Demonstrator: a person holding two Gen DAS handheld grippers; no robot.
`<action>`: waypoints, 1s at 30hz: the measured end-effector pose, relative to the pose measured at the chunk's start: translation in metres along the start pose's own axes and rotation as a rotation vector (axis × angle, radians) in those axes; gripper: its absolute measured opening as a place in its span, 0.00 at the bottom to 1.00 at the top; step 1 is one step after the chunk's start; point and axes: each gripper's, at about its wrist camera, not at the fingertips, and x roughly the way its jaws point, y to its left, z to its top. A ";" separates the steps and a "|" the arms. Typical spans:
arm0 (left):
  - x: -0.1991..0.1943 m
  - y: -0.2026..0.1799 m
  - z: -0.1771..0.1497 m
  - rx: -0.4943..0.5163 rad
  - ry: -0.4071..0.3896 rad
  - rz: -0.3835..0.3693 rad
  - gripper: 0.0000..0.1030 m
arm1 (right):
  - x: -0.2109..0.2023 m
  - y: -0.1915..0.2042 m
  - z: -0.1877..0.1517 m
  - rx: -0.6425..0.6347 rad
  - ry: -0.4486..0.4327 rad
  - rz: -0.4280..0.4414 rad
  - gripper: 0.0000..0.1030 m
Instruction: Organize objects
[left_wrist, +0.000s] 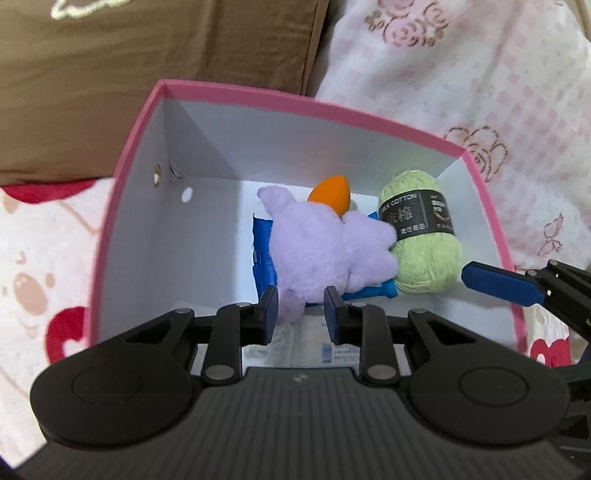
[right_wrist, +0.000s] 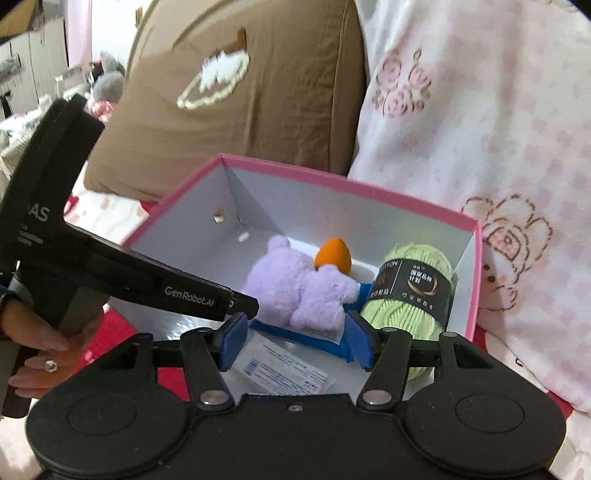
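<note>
A pink box (left_wrist: 125, 155) with white inside walls sits on a bed; it also shows in the right wrist view (right_wrist: 476, 266). Inside lie a purple plush toy (left_wrist: 325, 247) (right_wrist: 295, 288), an orange egg-shaped sponge (left_wrist: 330, 194) (right_wrist: 332, 254), a green yarn ball (left_wrist: 424, 236) (right_wrist: 410, 295), a blue flat item (left_wrist: 264, 258) (right_wrist: 314, 332) under the plush, and a white packet (right_wrist: 280, 369). My left gripper (left_wrist: 301, 314) is open just above the box's near side, its jaws flanking the plush's lower end. My right gripper (right_wrist: 295, 341) is open and empty above the box's near edge.
A brown pillow (right_wrist: 240, 110) lies behind the box. A white and pink patterned blanket (right_wrist: 498, 147) covers the right side. A red and white patterned cloth (left_wrist: 40, 258) lies left of the box. A hand (right_wrist: 40, 350) holds the left gripper's handle.
</note>
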 end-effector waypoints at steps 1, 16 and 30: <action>-0.006 -0.002 0.000 0.005 -0.004 0.004 0.25 | -0.004 0.001 0.000 0.003 -0.012 0.003 0.63; -0.120 -0.035 -0.019 0.069 -0.046 0.102 0.33 | -0.074 0.027 -0.001 0.019 -0.067 -0.008 0.67; -0.198 -0.055 -0.061 0.124 -0.074 0.168 0.66 | -0.156 0.039 -0.018 0.107 -0.075 -0.082 0.74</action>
